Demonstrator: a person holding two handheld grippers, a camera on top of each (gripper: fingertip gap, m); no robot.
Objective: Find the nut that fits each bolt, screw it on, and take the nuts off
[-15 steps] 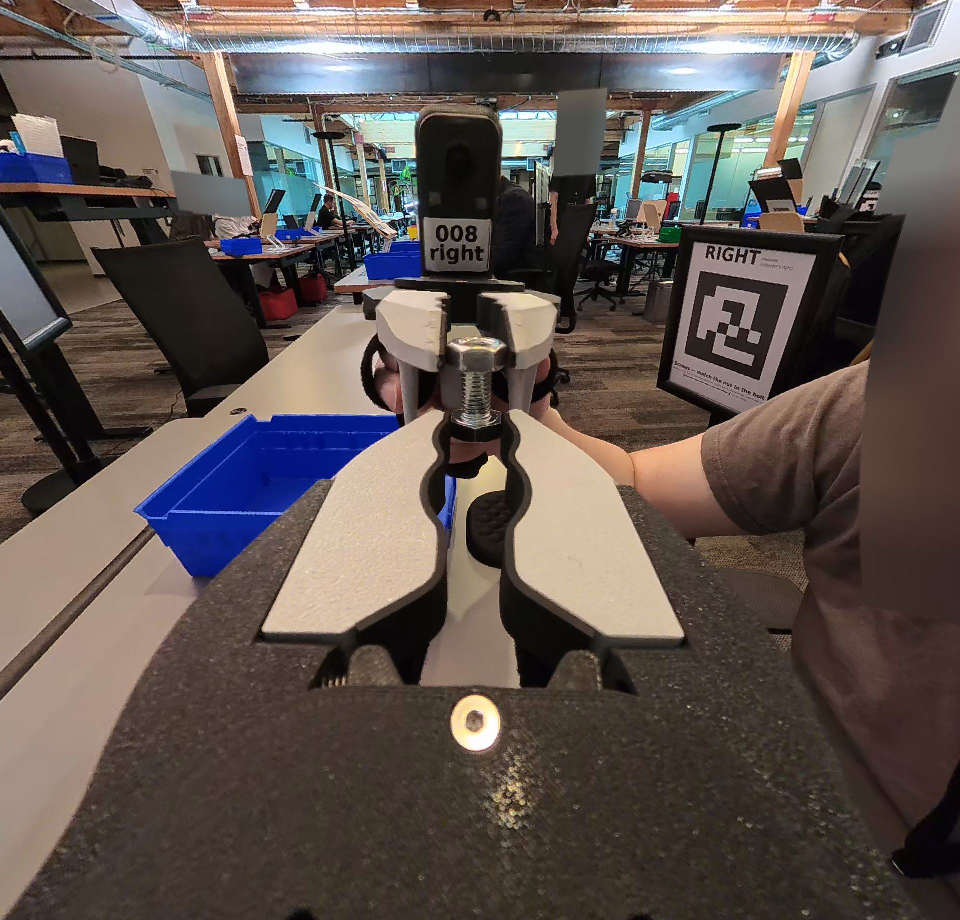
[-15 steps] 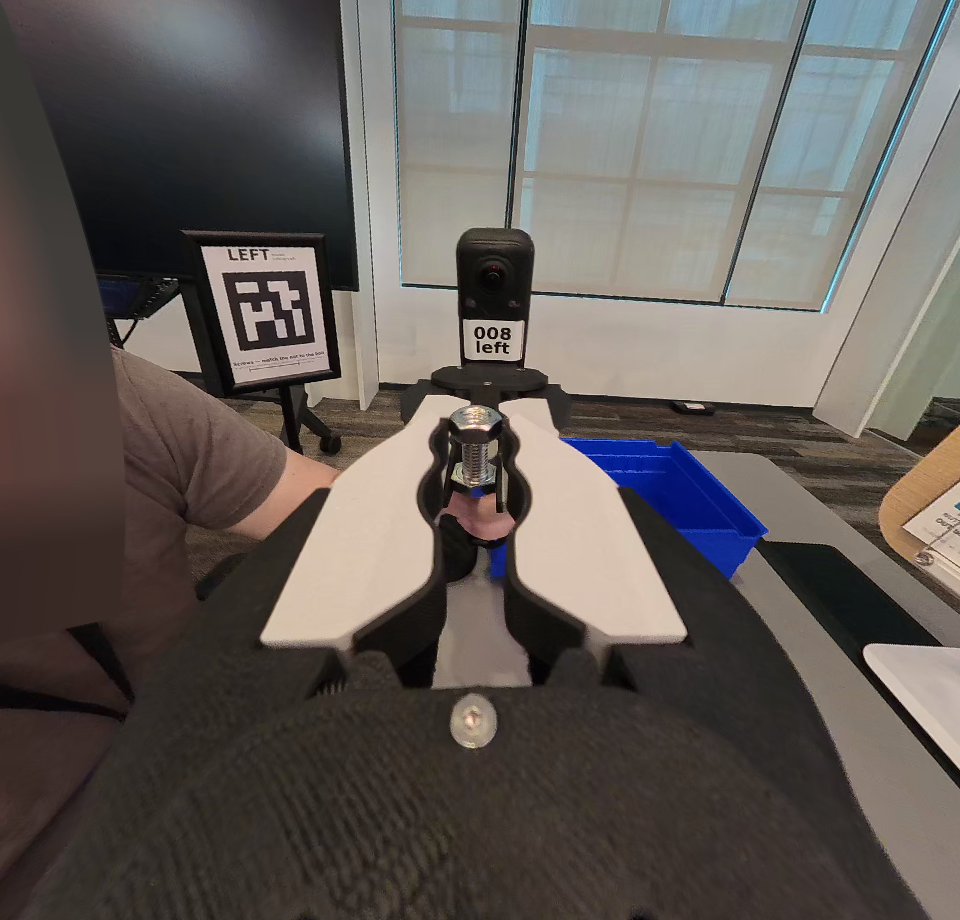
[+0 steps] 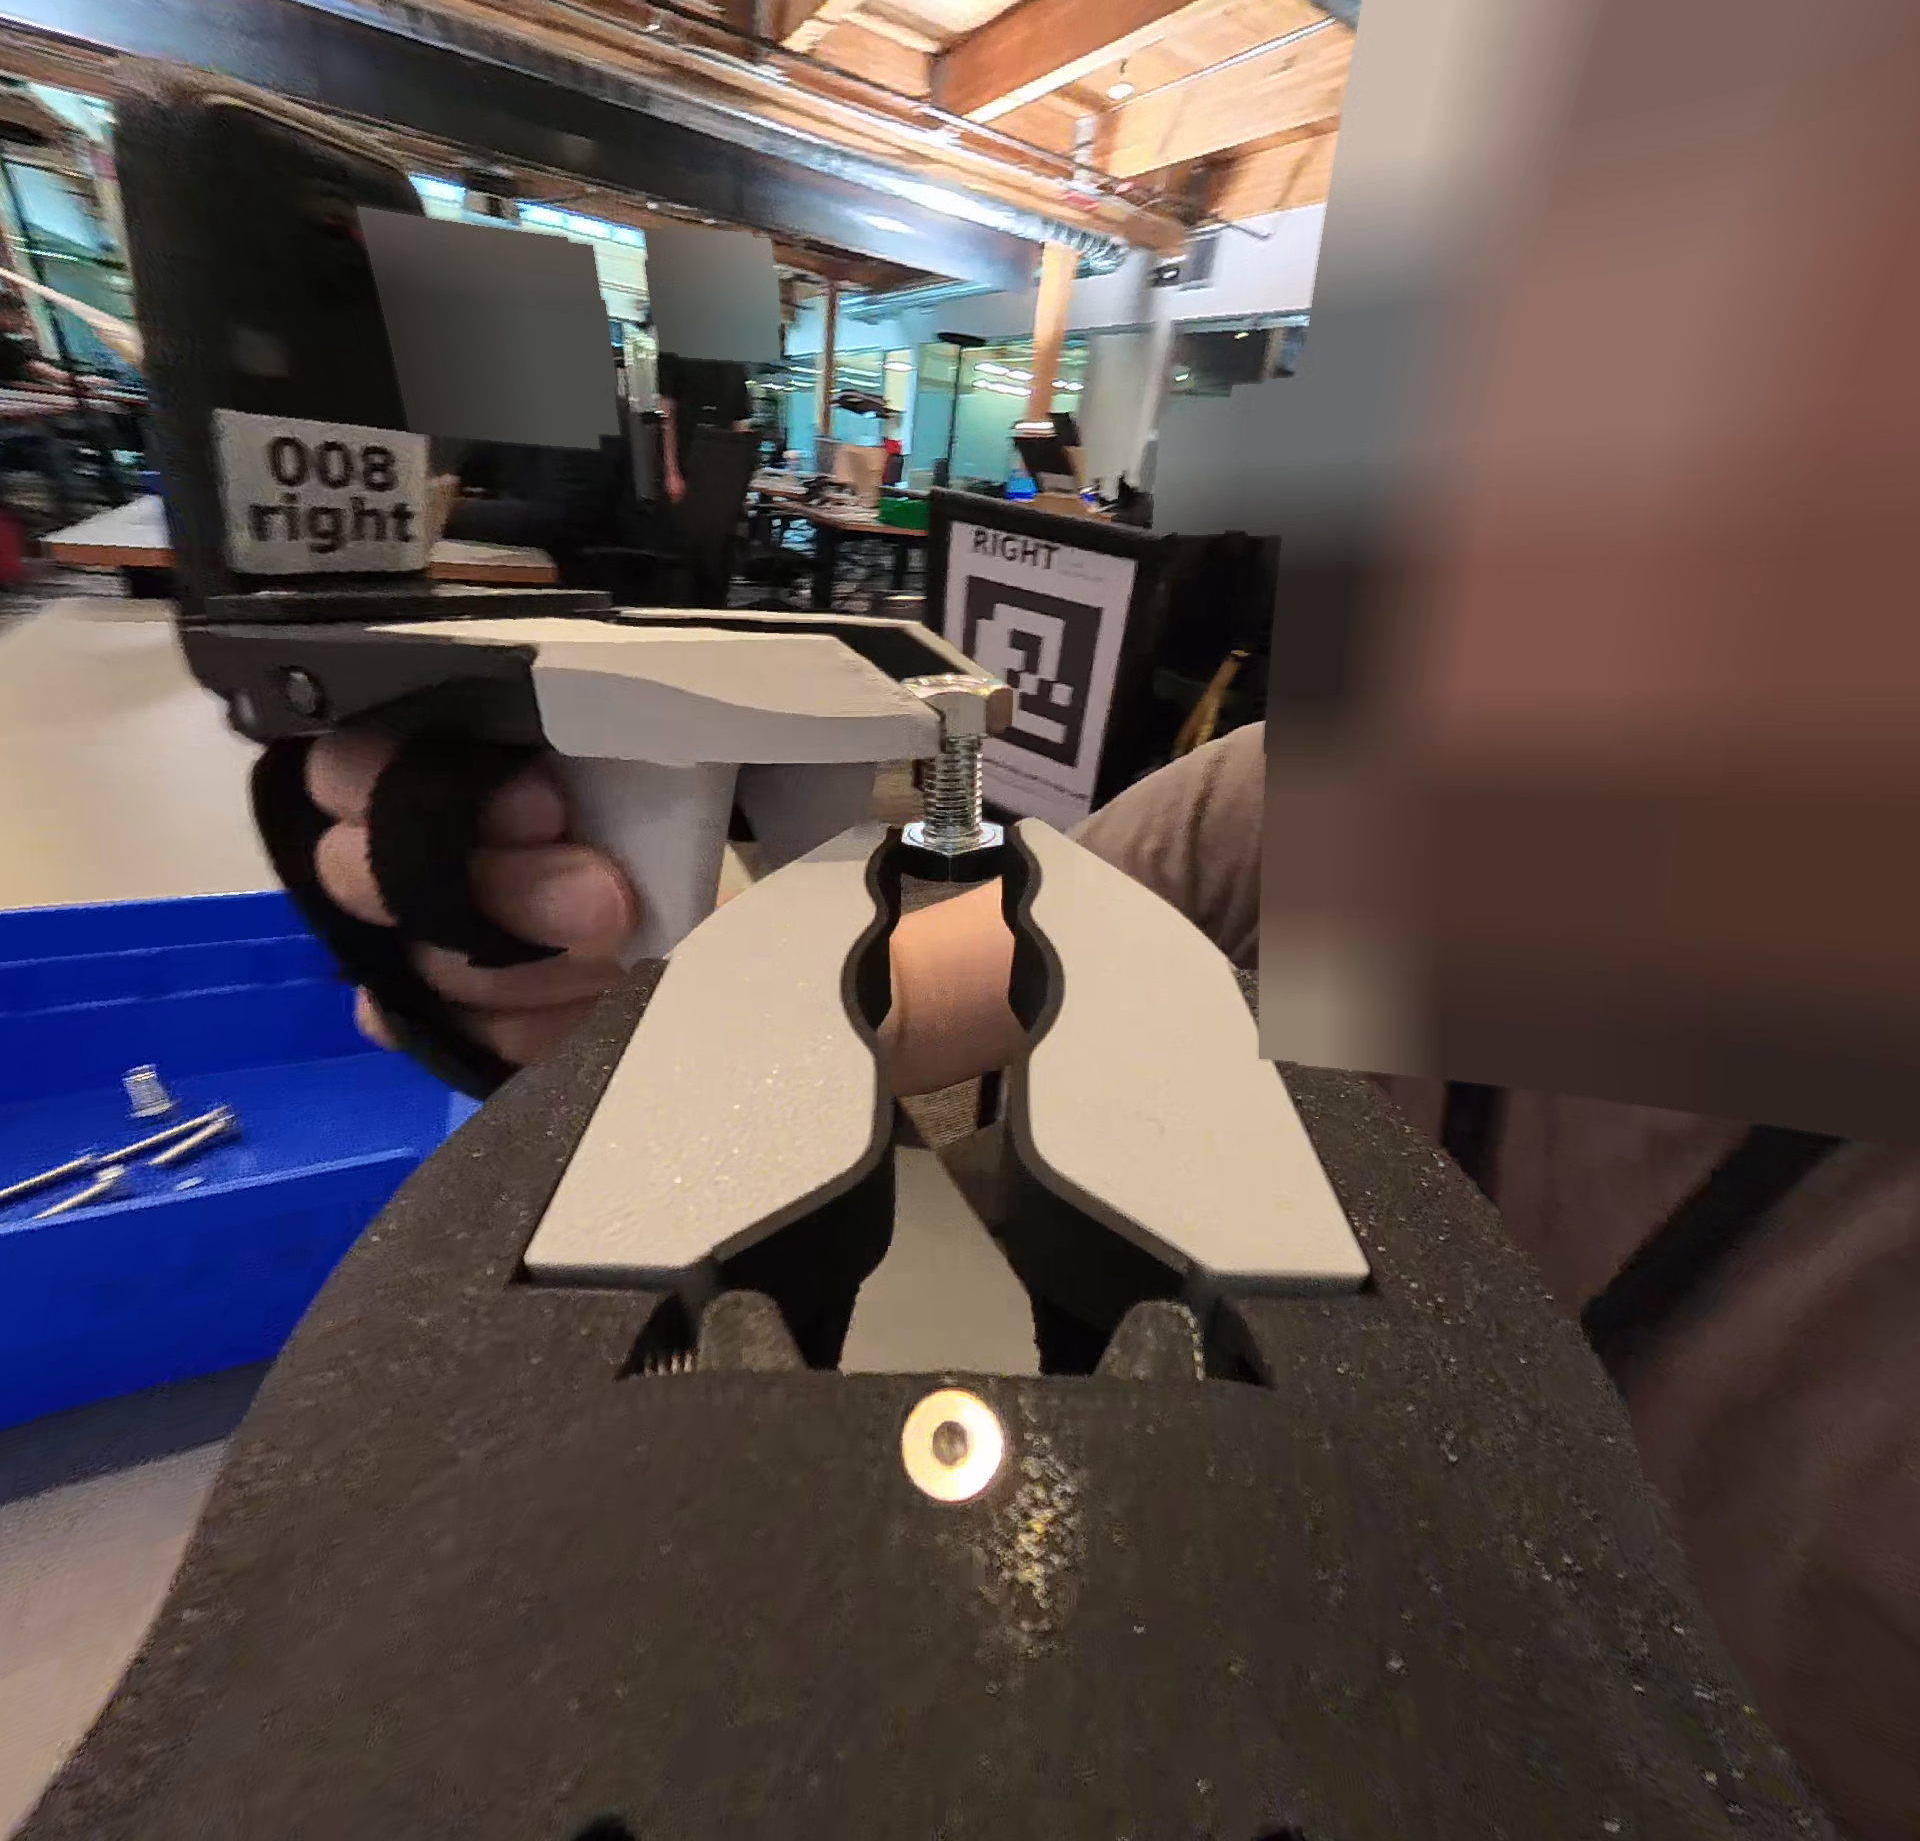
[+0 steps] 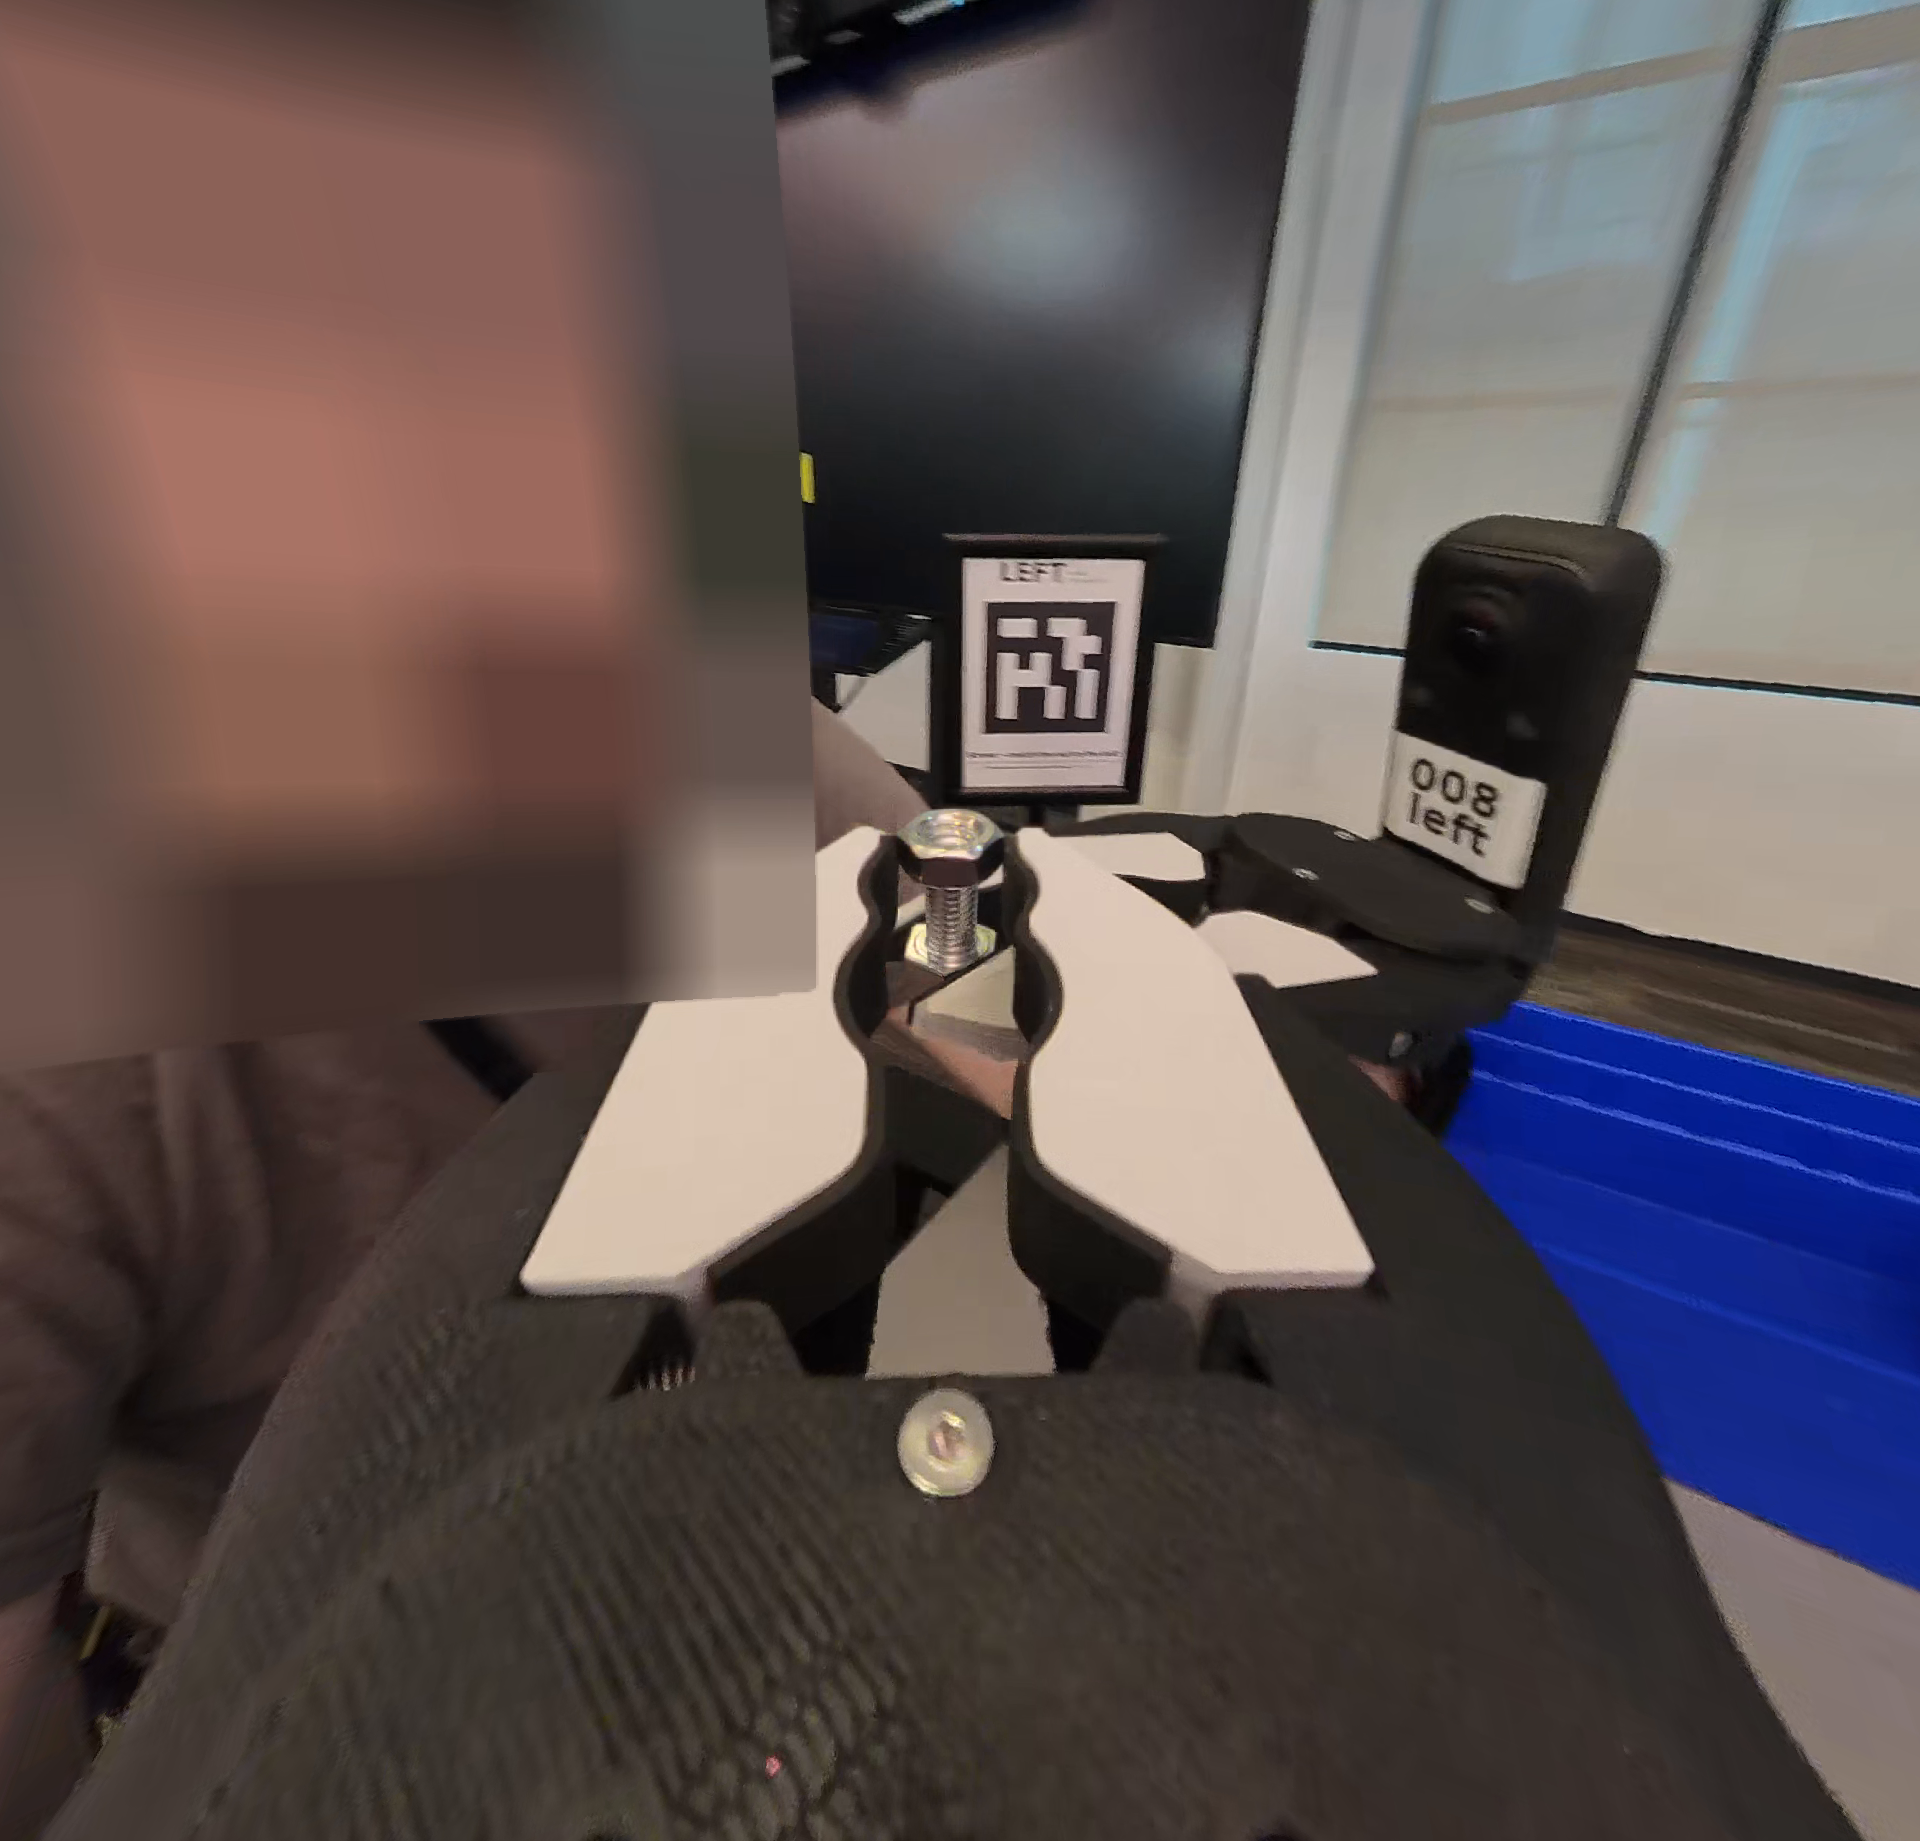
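A silver hex bolt [image 3: 954, 775] hangs upright between my two grippers. My right gripper [image 4: 948, 849] is shut on the bolt's hex head [image 4: 948, 841]. In the left wrist view the right gripper [image 3: 940, 716] shows side-on, reaching in from the left. My left gripper [image 3: 951, 844] is shut on the nut [image 3: 951, 837], which sits low on the threaded shank. In the right wrist view the nut [image 4: 940, 950] shows under the shank [image 4: 948, 913], and the left gripper [image 4: 935, 965] comes in from the right. A hand holds each gripper.
A blue bin [image 3: 156, 1303] stands at the left on the grey table, with several loose bolts [image 3: 156, 1147] in it. It also shows in the right wrist view [image 4: 1714, 1220]. Framed marker signs [image 3: 1029, 648] [image 4: 1049, 679] stand behind. The person's arm and body are close by. The grippers are tip to tip, or close to it.
The grippers faced each other head-on before. Now each sees the other from the side, about a quarter turn around the bolt. Both stay shut on bolt and nut.
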